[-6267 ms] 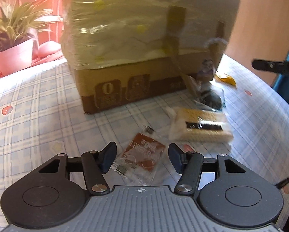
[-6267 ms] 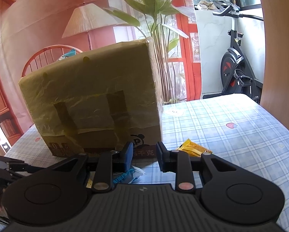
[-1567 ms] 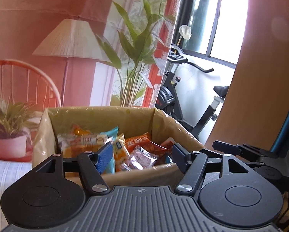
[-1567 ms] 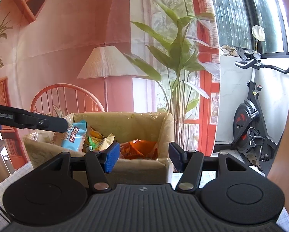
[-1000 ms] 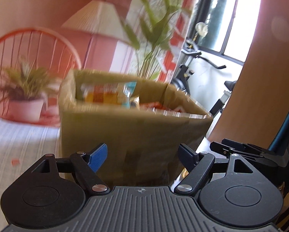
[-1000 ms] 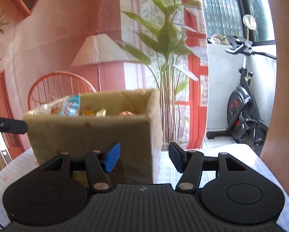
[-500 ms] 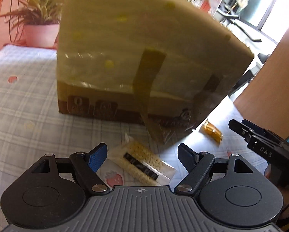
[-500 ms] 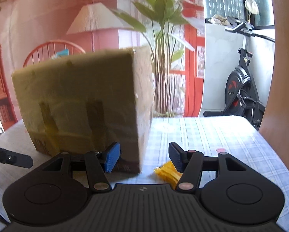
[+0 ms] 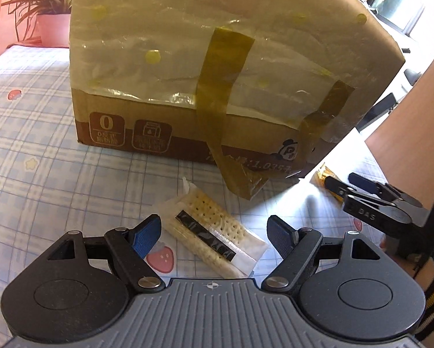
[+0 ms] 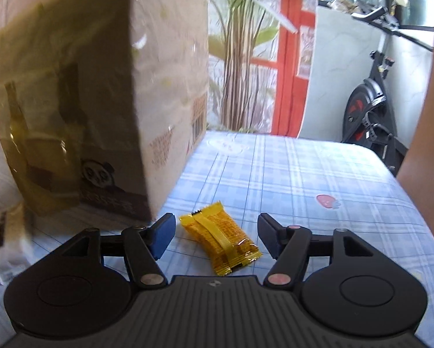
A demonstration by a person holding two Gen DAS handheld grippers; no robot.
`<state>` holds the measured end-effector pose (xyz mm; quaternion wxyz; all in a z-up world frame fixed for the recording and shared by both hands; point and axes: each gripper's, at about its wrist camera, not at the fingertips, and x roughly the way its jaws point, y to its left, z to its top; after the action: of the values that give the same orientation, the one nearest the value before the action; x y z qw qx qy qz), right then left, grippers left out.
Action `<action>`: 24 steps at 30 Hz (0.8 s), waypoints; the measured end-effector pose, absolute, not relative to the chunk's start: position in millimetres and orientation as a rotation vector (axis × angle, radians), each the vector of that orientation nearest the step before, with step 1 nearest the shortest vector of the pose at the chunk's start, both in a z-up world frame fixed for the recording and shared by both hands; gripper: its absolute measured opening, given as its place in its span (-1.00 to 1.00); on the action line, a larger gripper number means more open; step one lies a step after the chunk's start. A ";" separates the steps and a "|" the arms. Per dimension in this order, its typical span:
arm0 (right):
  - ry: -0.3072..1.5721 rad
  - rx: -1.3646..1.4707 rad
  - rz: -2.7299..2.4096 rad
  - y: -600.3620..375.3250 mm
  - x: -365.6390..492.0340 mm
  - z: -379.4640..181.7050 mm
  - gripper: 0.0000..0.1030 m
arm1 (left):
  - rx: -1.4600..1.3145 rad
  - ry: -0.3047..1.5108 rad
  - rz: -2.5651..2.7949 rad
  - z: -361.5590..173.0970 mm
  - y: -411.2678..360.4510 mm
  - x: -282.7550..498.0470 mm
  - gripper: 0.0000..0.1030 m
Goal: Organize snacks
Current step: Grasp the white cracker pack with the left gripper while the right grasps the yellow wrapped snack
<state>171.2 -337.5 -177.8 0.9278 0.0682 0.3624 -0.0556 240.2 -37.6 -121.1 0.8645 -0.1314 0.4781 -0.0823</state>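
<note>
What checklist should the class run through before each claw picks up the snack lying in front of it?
1. Cracker packet lies between the left claw pads, untouched: ok.
2. Yellow snack packet lies between the right claw pads; its jaws are opening: ok.
3. Both packets rest flat on the checked tablecloth: ok.
4. Cardboard box stands clear of both packets: ok.
5. Two claws clear of each other: ok; right claw is off to the side in the left view.
6. Room left inside the box: cannot tell, top out of view.
</note>
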 end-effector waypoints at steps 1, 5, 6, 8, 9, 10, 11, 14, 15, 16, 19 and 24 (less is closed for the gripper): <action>0.754 0.148 -0.108 -339.6 173.9 -181.4 0.28 | -0.278 1.005 -0.172 -121.6 -37.9 240.7 0.59; 0.788 0.181 -0.091 -346.1 180.9 -187.4 0.28 | -0.284 1.021 -0.170 -127.1 -39.3 246.1 0.59; 0.800 0.193 -0.090 -347.9 182.0 -189.2 0.28 | -0.287 1.024 -0.171 -129.1 -40.9 247.2 0.59; 0.803 0.203 -0.086 -349.4 181.8 -189.8 0.31 | -0.294 1.033 -0.174 -132.9 -44.2 248.6 0.58; 0.803 0.201 -0.084 -348.8 181.6 -189.9 0.31 | -0.297 1.037 -0.177 -134.2 -45.3 248.8 0.58; 0.804 0.196 -0.085 -347.6 181.2 -189.7 0.31 | -0.302 1.035 -0.183 -135.6 -46.7 248.9 0.58; 0.803 0.194 -0.085 -346.8 180.7 -189.4 0.31 | -0.306 1.038 -0.186 -136.6 -47.9 248.7 0.58; 0.800 0.173 -0.071 -341.0 177.7 -188.2 0.23 | -0.318 1.049 -0.187 -139.9 -49.9 250.0 0.58; 0.799 0.166 -0.068 -339.2 177.8 -188.3 0.21 | -0.321 1.053 -0.182 -141.2 -50.5 251.3 0.58; 0.798 0.164 -0.071 -338.7 177.8 -188.2 0.18 | -0.325 1.057 -0.175 -142.9 -51.4 253.0 0.58; 0.794 0.167 -0.088 -339.5 178.0 -188.5 0.09 | -0.331 1.058 -0.162 -146.9 -56.6 258.5 0.58; 0.794 0.164 -0.087 -340.0 178.0 -188.5 0.09 | -0.281 1.033 -0.161 -149.8 -73.7 267.5 0.57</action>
<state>178.0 -340.0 -188.5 0.9181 0.0796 0.3859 -0.0421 267.5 -73.7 -149.8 0.8570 -0.1336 0.4918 -0.0766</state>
